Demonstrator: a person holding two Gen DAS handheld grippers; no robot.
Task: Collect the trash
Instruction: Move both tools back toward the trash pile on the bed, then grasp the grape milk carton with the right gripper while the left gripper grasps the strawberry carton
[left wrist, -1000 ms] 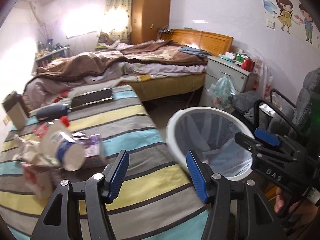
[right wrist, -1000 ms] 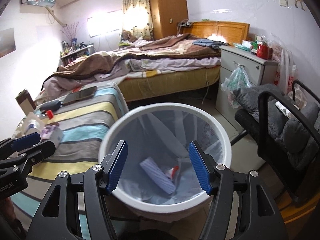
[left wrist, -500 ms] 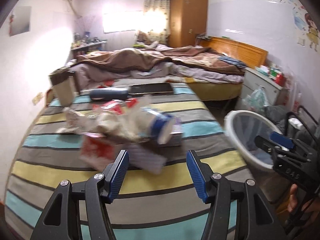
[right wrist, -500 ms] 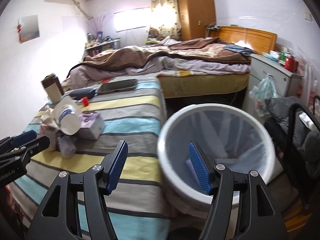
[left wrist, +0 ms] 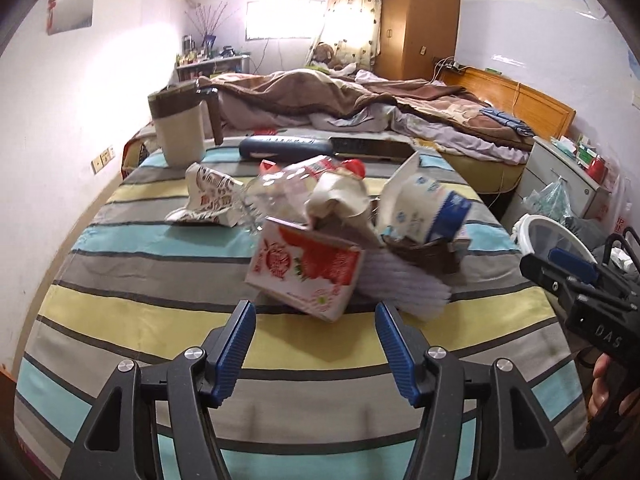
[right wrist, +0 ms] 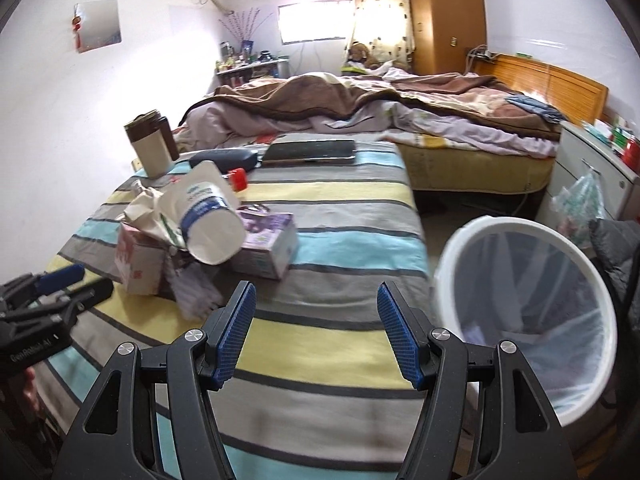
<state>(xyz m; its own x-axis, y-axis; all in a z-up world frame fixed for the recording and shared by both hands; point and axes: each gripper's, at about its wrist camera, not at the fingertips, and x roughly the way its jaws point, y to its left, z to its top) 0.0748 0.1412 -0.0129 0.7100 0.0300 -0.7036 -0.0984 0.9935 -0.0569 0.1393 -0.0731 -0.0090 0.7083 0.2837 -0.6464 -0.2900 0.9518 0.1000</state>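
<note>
My left gripper (left wrist: 313,347) faces the strawberry carton (left wrist: 306,266) atop the trash pile, fingers wide and empty; my right gripper (right wrist: 313,335), equally wide, empty, waits beside the bin (right wrist: 520,236) for drops.

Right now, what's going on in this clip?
A person is clearing trash off a striped bed with two handheld grippers. The left gripper is open, aimed at a strawberry carton in the litter pile. The right gripper is open and empty, between the pile and the white bin beside the bed.
</note>
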